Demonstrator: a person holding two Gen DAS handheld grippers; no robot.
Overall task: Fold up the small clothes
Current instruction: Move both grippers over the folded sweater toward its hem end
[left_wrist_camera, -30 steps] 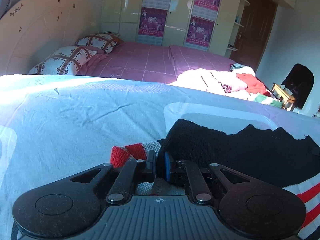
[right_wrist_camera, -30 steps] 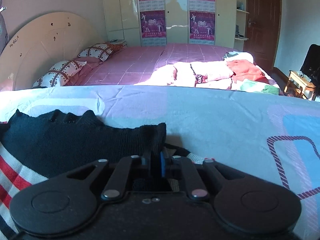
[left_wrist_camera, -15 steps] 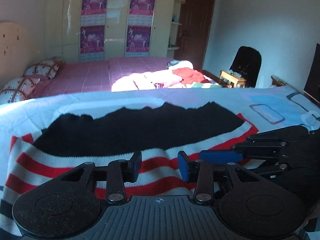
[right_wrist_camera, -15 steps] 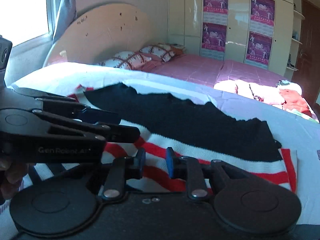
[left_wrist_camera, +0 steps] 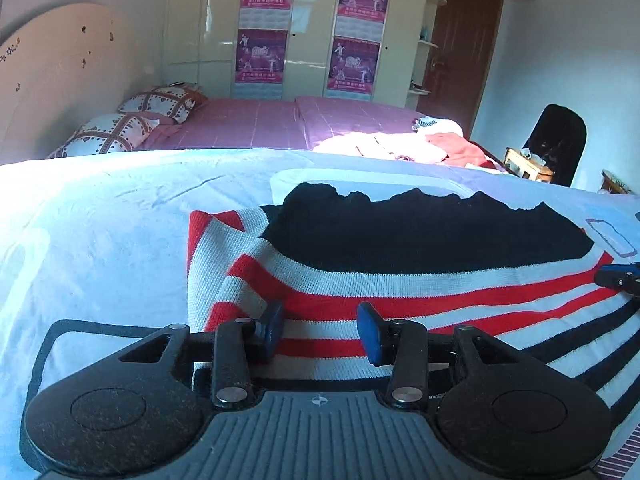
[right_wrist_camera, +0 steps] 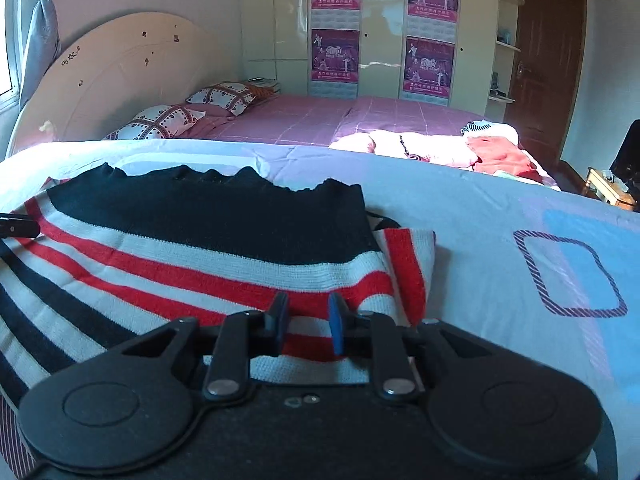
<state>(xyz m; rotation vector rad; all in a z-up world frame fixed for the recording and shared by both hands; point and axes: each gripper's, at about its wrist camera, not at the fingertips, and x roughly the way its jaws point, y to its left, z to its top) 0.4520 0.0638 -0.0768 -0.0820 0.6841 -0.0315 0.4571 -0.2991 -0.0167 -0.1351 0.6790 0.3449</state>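
While both views show the sweater [left_wrist_camera: 400, 280], only the right shows the curtain [right_wrist_camera: 40, 28]

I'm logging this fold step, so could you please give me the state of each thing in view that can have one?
Striped sweater: lying flat on the bedsheet, black part folded over the stripes, held by neither gripper.
Left gripper: fingers apart, nothing clamped, over the sweater's near edge.
Right gripper: fingers slightly apart, nothing clamped, over the sweater's near edge.
Brown door: closed.
Wardrobe doors: closed.
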